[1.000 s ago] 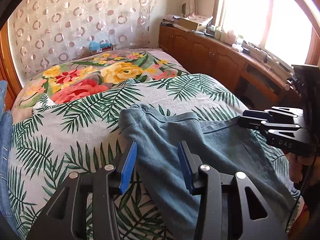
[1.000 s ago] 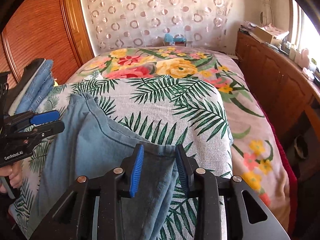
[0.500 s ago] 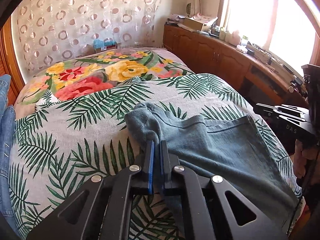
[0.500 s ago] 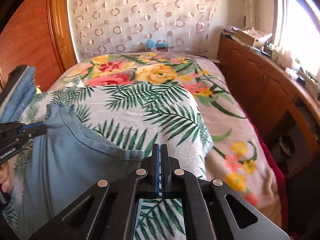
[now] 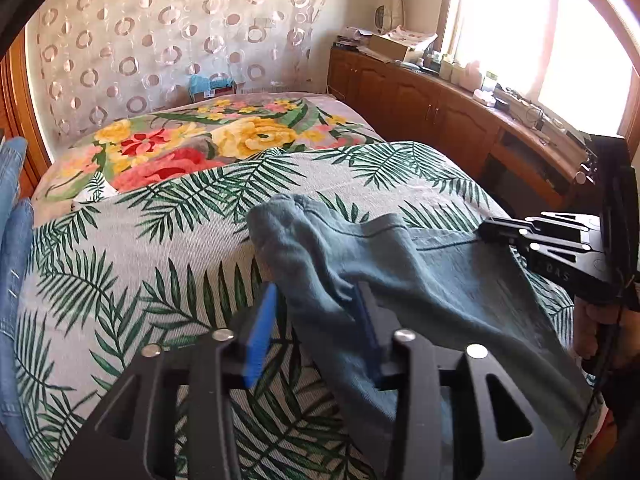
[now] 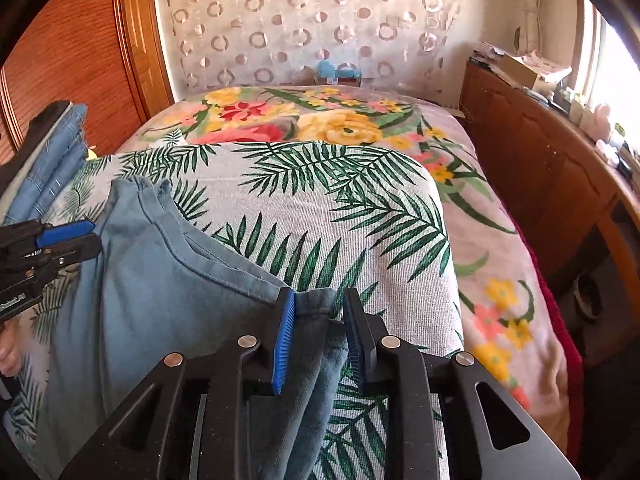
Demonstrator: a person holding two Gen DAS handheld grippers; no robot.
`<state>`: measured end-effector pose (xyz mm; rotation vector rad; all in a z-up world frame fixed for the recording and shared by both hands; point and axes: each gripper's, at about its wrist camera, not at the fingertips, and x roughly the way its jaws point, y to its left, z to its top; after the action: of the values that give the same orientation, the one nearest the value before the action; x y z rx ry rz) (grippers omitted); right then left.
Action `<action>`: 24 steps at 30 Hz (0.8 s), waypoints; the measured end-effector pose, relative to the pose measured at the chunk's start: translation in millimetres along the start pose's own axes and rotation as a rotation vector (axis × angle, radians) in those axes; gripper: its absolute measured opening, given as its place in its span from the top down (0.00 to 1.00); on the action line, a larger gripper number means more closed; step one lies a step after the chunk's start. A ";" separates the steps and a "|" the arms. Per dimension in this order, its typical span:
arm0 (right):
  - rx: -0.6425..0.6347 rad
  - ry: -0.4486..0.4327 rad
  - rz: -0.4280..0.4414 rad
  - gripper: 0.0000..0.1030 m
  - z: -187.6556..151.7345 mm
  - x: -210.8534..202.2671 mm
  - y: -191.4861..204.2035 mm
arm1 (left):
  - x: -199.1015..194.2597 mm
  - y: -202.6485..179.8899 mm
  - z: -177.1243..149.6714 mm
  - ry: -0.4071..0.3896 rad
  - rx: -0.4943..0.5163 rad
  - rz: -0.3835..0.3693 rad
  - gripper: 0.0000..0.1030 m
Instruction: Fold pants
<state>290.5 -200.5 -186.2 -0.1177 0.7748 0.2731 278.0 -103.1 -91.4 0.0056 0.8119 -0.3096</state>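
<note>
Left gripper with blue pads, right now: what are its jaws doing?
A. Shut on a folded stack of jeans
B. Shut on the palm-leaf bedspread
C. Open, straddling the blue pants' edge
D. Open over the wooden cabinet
C: the left gripper stands open, with the edge of the faded blue cotton pants lying between its pads.

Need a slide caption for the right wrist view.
Right gripper open around the blue pants edge on the palm-print bedspread.

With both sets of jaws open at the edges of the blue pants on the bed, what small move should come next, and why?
Probably close both grippers. The left gripper and right gripper each straddle a bunched edge of the pants with jaws apart, so neither holds the cloth yet; a fold needs a grip first.
</note>
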 end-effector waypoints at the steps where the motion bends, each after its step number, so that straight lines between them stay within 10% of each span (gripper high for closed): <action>1: -0.009 -0.009 0.004 0.95 0.3 -1.8 0.6 | -1.9 -0.3 -2.3 -0.004 0.000 -0.001 0.57; 9: 0.037 -0.036 -0.085 0.96 -2.1 -12.1 -6.0 | -24.6 -4.0 -16.2 -0.024 0.023 -0.027 0.56; 12: 0.031 -0.011 -0.090 0.79 -3.8 -11.0 -5.8 | -33.6 -5.5 -24.3 -0.023 0.025 -0.036 0.53; 15: 0.061 -0.029 -0.032 0.77 -9.4 -27.1 -10.2 | -43.4 -6.6 -31.8 -0.041 0.021 -0.055 0.21; 24: 0.007 -0.074 0.009 0.52 -69.7 -100.2 9.6 | -71.0 -22.3 -57.7 -0.043 0.067 -0.050 0.21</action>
<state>172.5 -225.5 -165.1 -0.0970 0.7026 0.2817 184.9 -98.2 -78.0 0.0413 0.7594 -0.3834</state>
